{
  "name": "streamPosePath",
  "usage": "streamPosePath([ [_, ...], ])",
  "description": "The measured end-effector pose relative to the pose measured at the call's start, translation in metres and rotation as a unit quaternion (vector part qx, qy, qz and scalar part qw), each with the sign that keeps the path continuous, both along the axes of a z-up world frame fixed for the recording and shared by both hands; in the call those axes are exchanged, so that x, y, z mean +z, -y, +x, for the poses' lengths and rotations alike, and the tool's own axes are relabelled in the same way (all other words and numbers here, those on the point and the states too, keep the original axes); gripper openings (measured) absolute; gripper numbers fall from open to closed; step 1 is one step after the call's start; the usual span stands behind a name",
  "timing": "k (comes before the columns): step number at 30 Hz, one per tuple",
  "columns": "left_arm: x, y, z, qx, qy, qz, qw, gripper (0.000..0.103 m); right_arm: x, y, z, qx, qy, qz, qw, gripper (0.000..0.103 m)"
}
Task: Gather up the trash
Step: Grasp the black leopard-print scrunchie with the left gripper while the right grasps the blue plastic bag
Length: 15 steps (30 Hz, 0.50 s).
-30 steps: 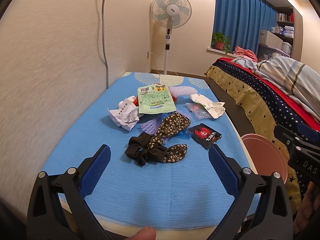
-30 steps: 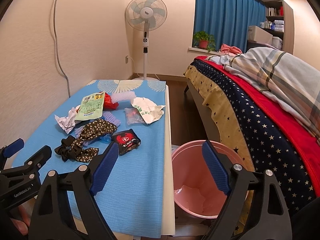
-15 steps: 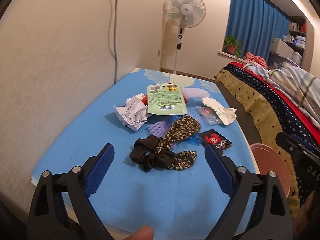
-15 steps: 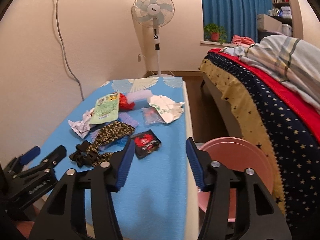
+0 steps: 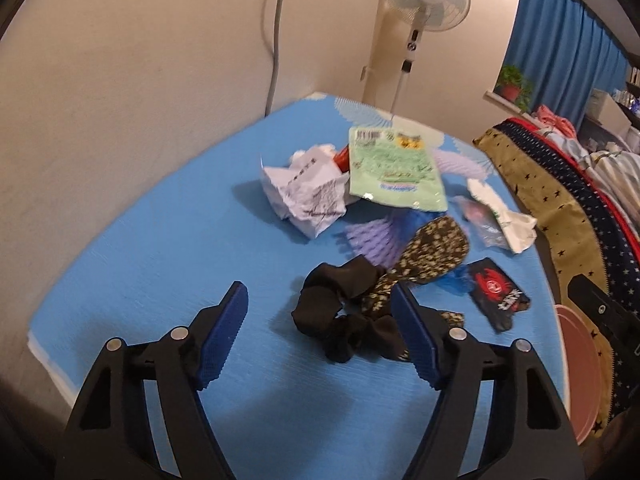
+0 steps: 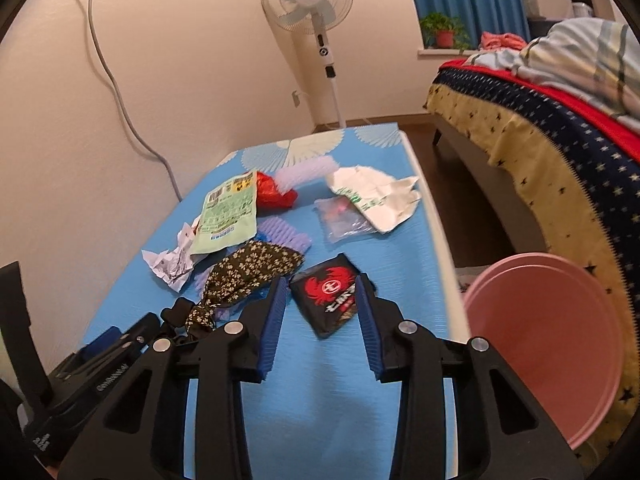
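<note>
Against the wall on the left, the counter [image 6: 360, 360] wears a ribbed blue mat with pale fan prints at its far end. The left claw [image 5: 320, 336] hangs over the near part of the mat with its ridged blue pads spread wide and nothing between them; a black gathered scrunchie [image 5: 344, 308] lies in line with the gap, its right part hidden behind the right pad.

Farthest left in the litter lies a crumpled white receipt [image 6: 170, 266], creased and printed. Just right of it, a flat pale-green snack bag [image 6: 228, 216] overlaps it, long axis running away from the viewer, barcode end farthest. A shiny red wrapper [image 6: 272, 196] peeks from behind the bag's far end. A dark floral cloth band [image 6: 248, 272], leaf-shaped and soft, stretches diagonally from the scrunchie toward the middle of the mat.

The right claw [image 6: 322, 320] is partly parted, its pads flanking a glossy black sachet [image 6: 330, 298] with a red crest; whether the pads touch the sachet cannot be told. The sachet is rectangular, lying flat, long axis tilted from near right to far left. Beyond it lie a clear plastic packet [image 6: 344, 218] and a torn white wrapper [image 6: 376, 196] by the mat's right edge.

A smooth pink plastic bin [image 6: 548, 344] stands on the floor between counter and bed [image 6: 540, 120].
</note>
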<state>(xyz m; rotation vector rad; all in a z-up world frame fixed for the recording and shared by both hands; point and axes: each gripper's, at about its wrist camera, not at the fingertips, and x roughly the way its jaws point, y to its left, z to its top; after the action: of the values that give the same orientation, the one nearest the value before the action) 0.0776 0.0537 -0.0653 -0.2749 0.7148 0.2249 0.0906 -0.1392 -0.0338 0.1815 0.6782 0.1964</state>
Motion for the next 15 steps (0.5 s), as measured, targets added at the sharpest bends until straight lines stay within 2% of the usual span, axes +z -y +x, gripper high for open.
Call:
streamPosePath([
  [3, -0.012, -0.002, 0.010, 0.007, -0.021, -0.008, 0.9997, 0.071, -0.011, -0.007, 0.011, 0.012, -0.016, 0.009, 1.000, 0.036],
  [5, -0.017, -0.003, 0.015, 0.007, -0.033, -0.019, 0.9992, 0.058, -0.015, -0.012, 0.016, 0.021, -0.021, 0.007, 1.000, 0.036],
  [7, -0.023, -0.004, 0.019, -0.004, -0.043, -0.043, 0.9982, 0.033, -0.020, -0.018, 0.022, 0.031, -0.027, 0.005, 0.999, 0.036],
  [9, -0.023, -0.003, 0.019, -0.007, -0.045, -0.041, 0.9981, 0.016, -0.024, -0.023, 0.026, 0.037, -0.033, 0.005, 0.999, 0.036],
  [11, -0.014, -0.010, 0.012, 0.022, -0.030, -0.023, 0.9991, 0.011, -0.028, -0.029, 0.032, 0.044, -0.039, 0.004, 0.998, 0.037],
  [15, -0.003, -0.027, 0.001, 0.080, -0.013, -0.018, 0.9965, 0.010, -0.037, -0.042, 0.045, 0.057, -0.047, -0.003, 0.997, 0.037],
])
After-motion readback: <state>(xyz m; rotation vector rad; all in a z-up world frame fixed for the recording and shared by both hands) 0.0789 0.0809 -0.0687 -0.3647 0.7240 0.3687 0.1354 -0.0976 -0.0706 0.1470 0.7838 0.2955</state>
